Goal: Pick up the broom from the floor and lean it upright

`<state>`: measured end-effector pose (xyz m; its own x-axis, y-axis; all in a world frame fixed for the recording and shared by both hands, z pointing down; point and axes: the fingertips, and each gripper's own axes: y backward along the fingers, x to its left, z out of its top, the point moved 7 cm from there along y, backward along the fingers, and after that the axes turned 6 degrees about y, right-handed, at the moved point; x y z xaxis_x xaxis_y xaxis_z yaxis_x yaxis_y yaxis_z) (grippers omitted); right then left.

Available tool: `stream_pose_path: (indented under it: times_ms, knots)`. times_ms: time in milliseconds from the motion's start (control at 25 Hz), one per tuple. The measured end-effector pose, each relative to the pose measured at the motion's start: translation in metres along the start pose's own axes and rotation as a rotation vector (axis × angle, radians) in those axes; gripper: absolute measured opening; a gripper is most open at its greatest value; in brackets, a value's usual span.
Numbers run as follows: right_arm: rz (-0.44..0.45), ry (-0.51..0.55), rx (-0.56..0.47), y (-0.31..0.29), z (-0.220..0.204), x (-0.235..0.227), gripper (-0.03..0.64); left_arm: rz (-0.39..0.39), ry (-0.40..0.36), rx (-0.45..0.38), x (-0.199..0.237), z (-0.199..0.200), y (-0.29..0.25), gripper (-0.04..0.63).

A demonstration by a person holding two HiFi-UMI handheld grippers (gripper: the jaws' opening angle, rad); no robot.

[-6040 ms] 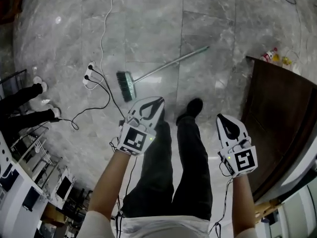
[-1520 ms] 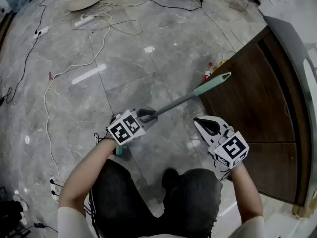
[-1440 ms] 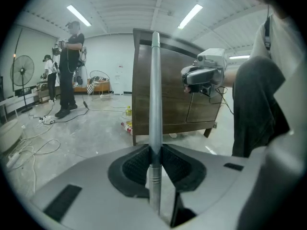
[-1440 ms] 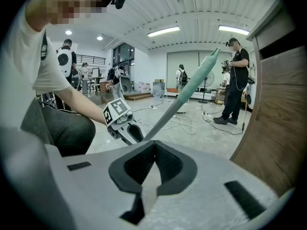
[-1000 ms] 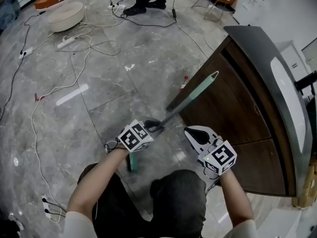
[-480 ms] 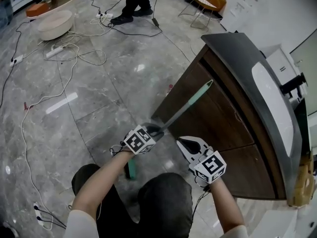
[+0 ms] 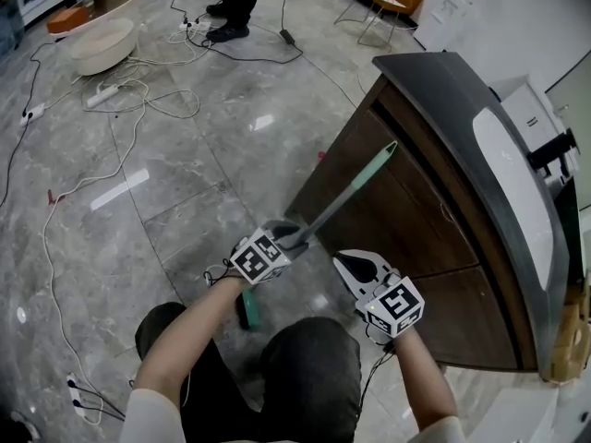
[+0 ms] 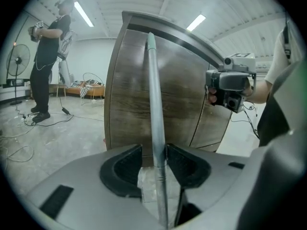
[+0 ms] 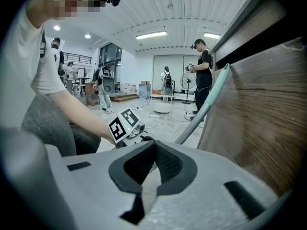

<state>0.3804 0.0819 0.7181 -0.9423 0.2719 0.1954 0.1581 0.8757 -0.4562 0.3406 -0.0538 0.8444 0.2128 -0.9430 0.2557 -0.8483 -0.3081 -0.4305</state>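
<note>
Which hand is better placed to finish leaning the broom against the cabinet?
Left. The left gripper has the broom handle between its opening jaws, and the handle is tilted up against the wooden cabinet. The right gripper is empty, off beside it.

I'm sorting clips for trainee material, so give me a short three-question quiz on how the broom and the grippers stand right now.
1. Multiple choice: what does the broom lean against? A) a ladder B) the cabinet C) a door
2. True or false: the right gripper grips the broom.
3. Short answer: what stands between the left gripper's jaws?

Key:
1. B.
2. False. It is shut and empty, off to the side of the broom.
3. The broom's handle. The jaws are opening around it.
</note>
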Motion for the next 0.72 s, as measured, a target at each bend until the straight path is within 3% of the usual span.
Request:
stream_pose_path:
  times_ms: [520, 720]
  knots:
    - [0.014, 0.009, 0.005, -0.015, 0.011, 0.016, 0.0, 0.012, -0.093, -0.055, -0.006, 0.01, 0.049, 0.155]
    - [0.006, -0.013, -0.003, -0.035, 0.005, 0.023, 0.0, 0.014, -0.05, -0.068, 0.002, -0.009, 0.076, 0.116]
